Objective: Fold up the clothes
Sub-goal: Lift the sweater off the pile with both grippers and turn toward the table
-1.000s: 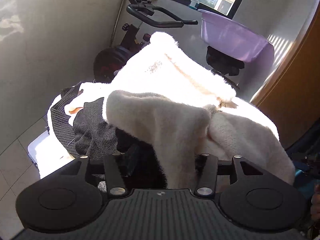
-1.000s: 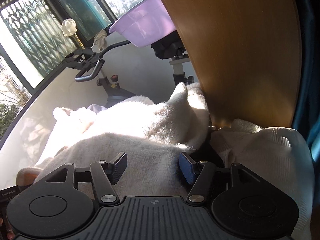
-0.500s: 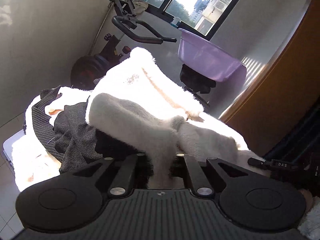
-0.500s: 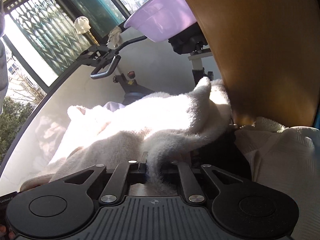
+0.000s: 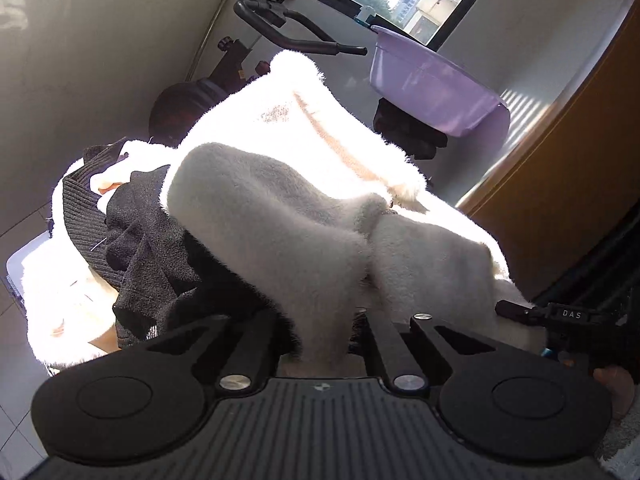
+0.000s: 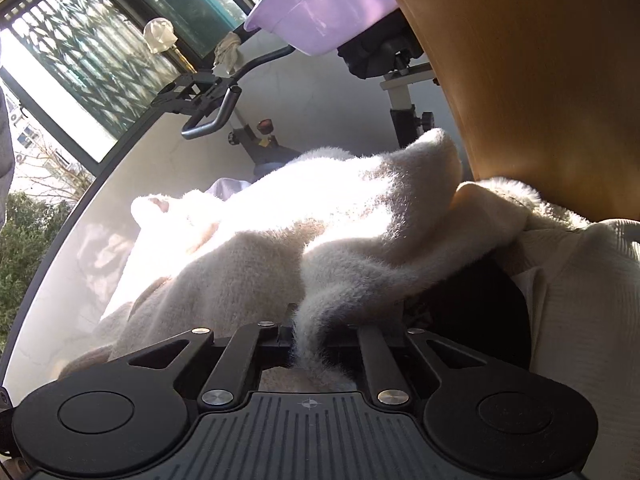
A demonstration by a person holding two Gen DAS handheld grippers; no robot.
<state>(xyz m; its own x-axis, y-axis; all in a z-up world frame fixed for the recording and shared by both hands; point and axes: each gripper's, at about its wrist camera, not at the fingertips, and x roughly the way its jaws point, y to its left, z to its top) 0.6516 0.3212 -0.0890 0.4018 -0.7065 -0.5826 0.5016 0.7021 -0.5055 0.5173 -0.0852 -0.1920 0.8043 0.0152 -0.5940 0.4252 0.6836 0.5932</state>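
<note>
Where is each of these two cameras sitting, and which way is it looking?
Left wrist: sits on the left gripper, looking forward along its fingers, shut on the fluffy white garment; a fingertip shows at right.
Right wrist: sits on the right gripper, likewise shut on that garment.
Shared: the garment, the purple basin and the exercise bike.

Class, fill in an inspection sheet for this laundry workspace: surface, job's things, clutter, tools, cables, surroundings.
Surface: hidden under the clothes.
Job's things: fluffy cream garment heaped on top; black knit garments beneath; ribbed white garment at the right.
Clutter: nothing seen.
Tools: left tool and right tool both shut on folds of the fluffy cream garment.
Cables: nothing seen.
Surroundings: exercise bike, purple basin on its saddle, windows, wooden panel.
</note>
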